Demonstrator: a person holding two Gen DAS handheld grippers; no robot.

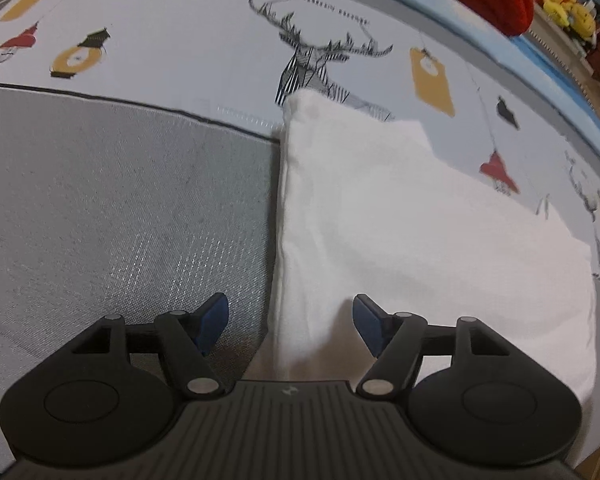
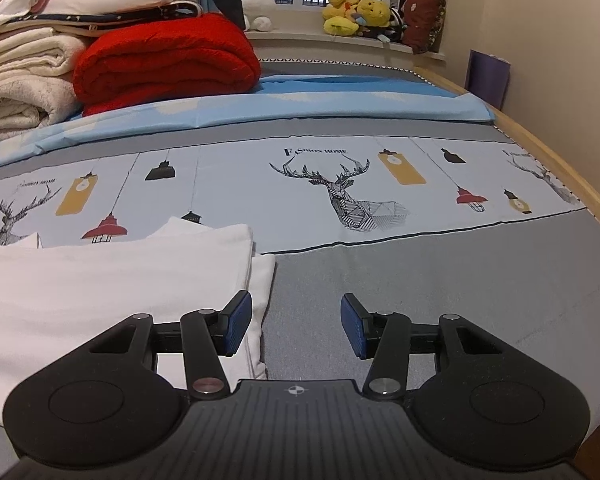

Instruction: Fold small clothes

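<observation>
A white folded garment (image 1: 400, 220) lies flat on the grey and printed bed sheet (image 1: 120, 208). My left gripper (image 1: 290, 326) is open and empty, its jaws straddling the garment's near left edge. The same garment (image 2: 120, 280) shows at the left of the right wrist view. My right gripper (image 2: 296, 326) is open and empty, just off the garment's right edge; its left fingertip (image 2: 238, 320) is over the cloth.
A red folded blanket (image 2: 168, 60) and a stack of cream and white bedding (image 2: 24, 76) sit at the back left of the bed. Plush toys (image 2: 360, 12) line the window sill. The wooden bed edge (image 2: 560, 160) runs along the right.
</observation>
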